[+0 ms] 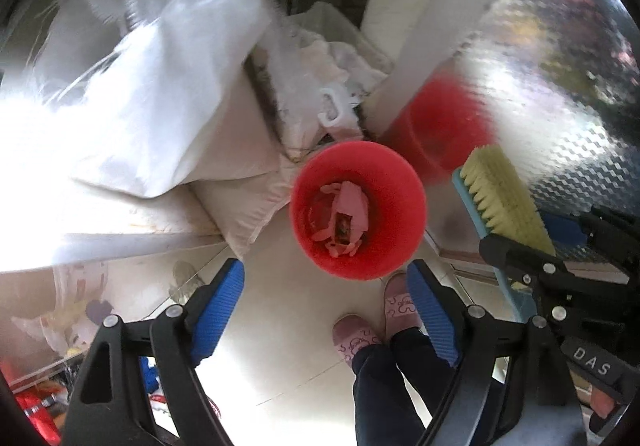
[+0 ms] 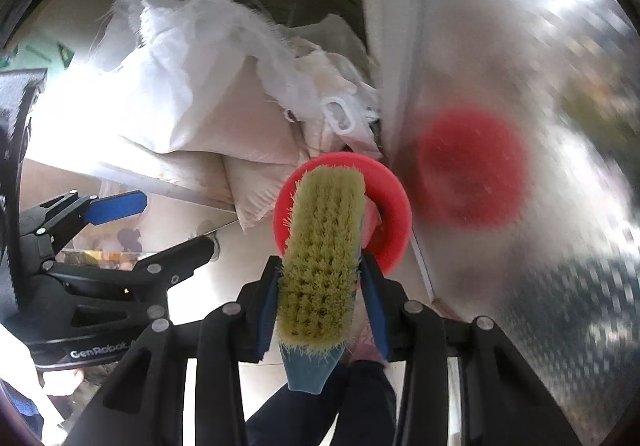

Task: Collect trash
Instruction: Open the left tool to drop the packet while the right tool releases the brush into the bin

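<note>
The right gripper (image 2: 322, 286) pinches a brush (image 2: 320, 250), the left gripper (image 1: 328, 310) spread above pale floor tiles (image 1: 288, 346) beside a red bin (image 1: 356, 210).

"DAS" marks the right gripper (image 1: 560, 246); "GenRobot" the left gripper (image 2: 168, 226).

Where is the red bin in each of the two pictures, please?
Left wrist view: the red bin is near the centre, just beyond the open left gripper, with pink trash inside.
Right wrist view: the bin is at the centre, partly hidden by the brush.
Shared landmark: the white sacks.
</note>
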